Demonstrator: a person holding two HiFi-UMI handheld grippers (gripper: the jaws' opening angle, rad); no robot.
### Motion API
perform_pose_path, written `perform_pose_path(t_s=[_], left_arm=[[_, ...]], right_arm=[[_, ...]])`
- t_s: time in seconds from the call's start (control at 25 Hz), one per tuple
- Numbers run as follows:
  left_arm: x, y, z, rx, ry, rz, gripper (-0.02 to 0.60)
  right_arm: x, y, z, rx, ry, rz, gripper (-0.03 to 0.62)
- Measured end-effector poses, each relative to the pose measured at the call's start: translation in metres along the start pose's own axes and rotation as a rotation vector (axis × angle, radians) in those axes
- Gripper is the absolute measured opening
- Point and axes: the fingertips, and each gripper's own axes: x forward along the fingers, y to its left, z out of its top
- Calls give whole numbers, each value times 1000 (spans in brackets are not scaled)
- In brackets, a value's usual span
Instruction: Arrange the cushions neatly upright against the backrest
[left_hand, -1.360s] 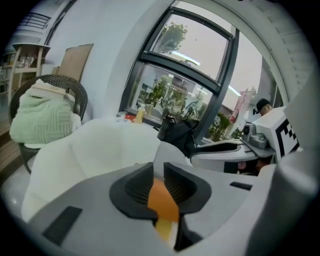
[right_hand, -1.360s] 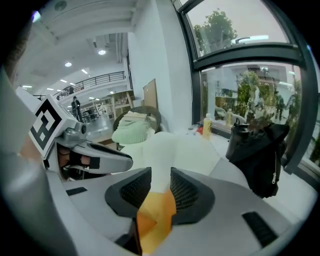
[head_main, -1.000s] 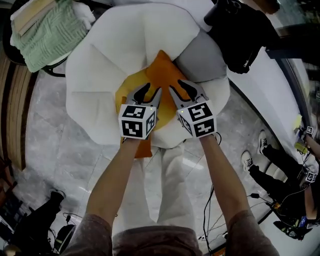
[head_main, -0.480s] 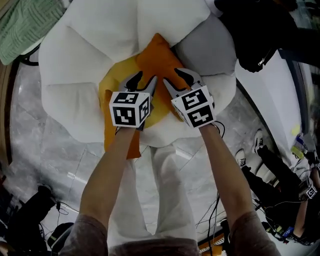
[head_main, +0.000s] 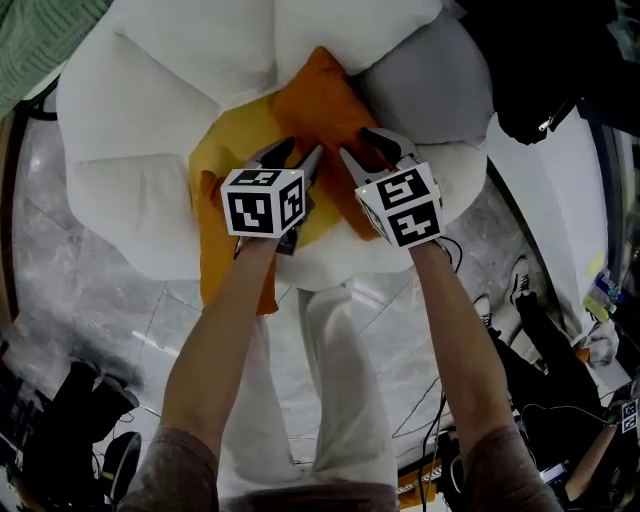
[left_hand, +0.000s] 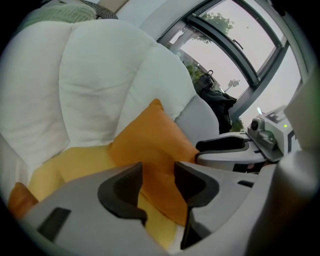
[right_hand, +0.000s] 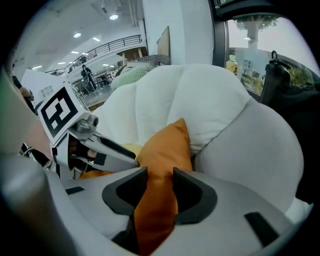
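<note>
Two grippers sit side by side in the head view, over the seat of a white petal-shaped armchair (head_main: 150, 100). The left gripper (head_main: 300, 160) and the right gripper (head_main: 365, 150) both point toward the far backrest. Just beyond their tips an orange cushion (head_main: 320, 95) stands corner-up against the backrest. A yellow cushion (head_main: 235, 140) lies flat to its left and a grey cushion (head_main: 430, 80) sits at its right. A darker orange cushion (head_main: 235, 260) hangs over the seat's near left edge.

From the left gripper view, that gripper's jaws stand apart, released and gripping nothing. Through the gap show the orange cushion's lower part and the yellow cushion under it. The right gripper lies just to the right.

From the right gripper view, its jaws are also spread wide and loose. The orange cushion's near edge runs up between them. Whether the pads brush the fabric cannot be told.
</note>
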Motion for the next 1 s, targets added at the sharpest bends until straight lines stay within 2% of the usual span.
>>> perform_pose_path(t_s=[0.2, 0.36, 0.56, 0.64, 0.8, 1.0], left_arm=[[6, 0, 1, -23, -3, -8, 192], [10, -4, -1, -70, -9, -29, 176], [8, -6, -1, -127, -33, -40, 43], [5, -7, -2, -144, -43, -38, 14], [-3, -14, 3, -110, -40, -35, 8], [-23, -36, 27, 11, -36, -34, 8]], right_arm=[[3, -3, -2, 9, 0, -6, 160], [2, -6, -4, 26, 2, -6, 155], [5, -1, -6, 25, 8, -17, 94], [4, 2, -9, 14, 15, -16, 59], [-4, 2, -5, 57, 2, -19, 45], [-28, -2, 5, 177, -60, -32, 44]])
